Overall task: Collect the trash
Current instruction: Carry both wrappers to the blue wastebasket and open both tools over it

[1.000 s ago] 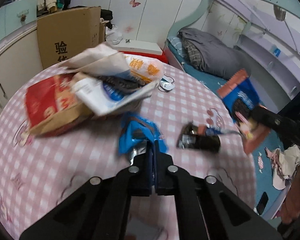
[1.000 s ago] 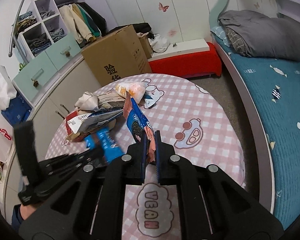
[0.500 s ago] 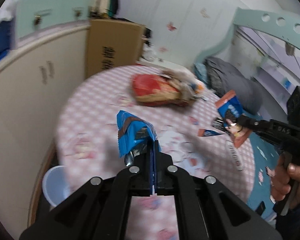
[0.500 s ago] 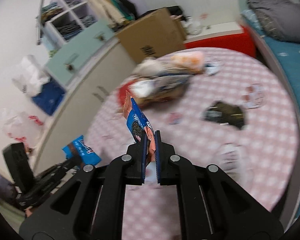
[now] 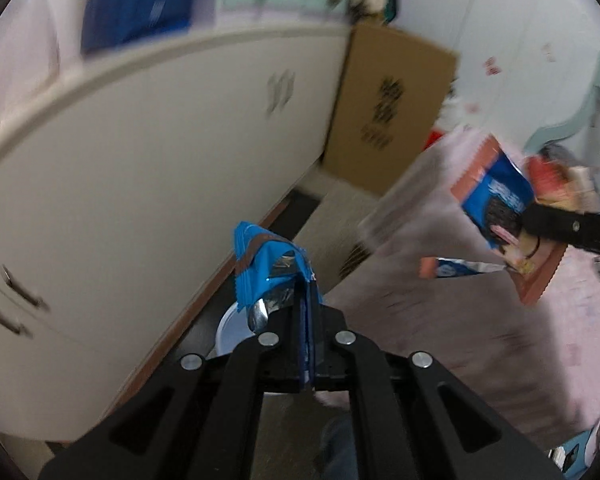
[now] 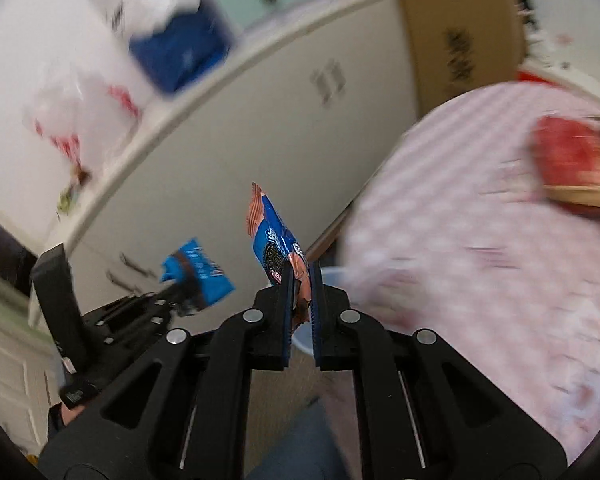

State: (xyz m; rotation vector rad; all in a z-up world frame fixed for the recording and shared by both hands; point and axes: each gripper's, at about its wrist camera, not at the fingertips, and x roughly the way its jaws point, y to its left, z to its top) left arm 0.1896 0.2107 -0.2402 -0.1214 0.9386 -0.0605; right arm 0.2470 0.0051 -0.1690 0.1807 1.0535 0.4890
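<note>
Crinkled blue foil snack wrapper [image 5: 268, 272] clamped in the left gripper [image 5: 306, 320], blue-and-pink cookie packet [image 6: 274, 248] pinched in the right gripper [image 6: 300, 292]. Both carried off the pink checked round table [image 6: 480, 280] since a second ago and now hanging beside its edge, near the cream cabinet [image 5: 140, 184], over a pale round plastic bin [image 5: 230, 332]. Probably close to release; red bag [image 6: 572, 160] and other litter still on the table.

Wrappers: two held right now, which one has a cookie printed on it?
The pink-edged blue wrapper in the right gripper; a dark round cookie shows on it. The left gripper holds a plain blue wrapper with a brown band.
</note>
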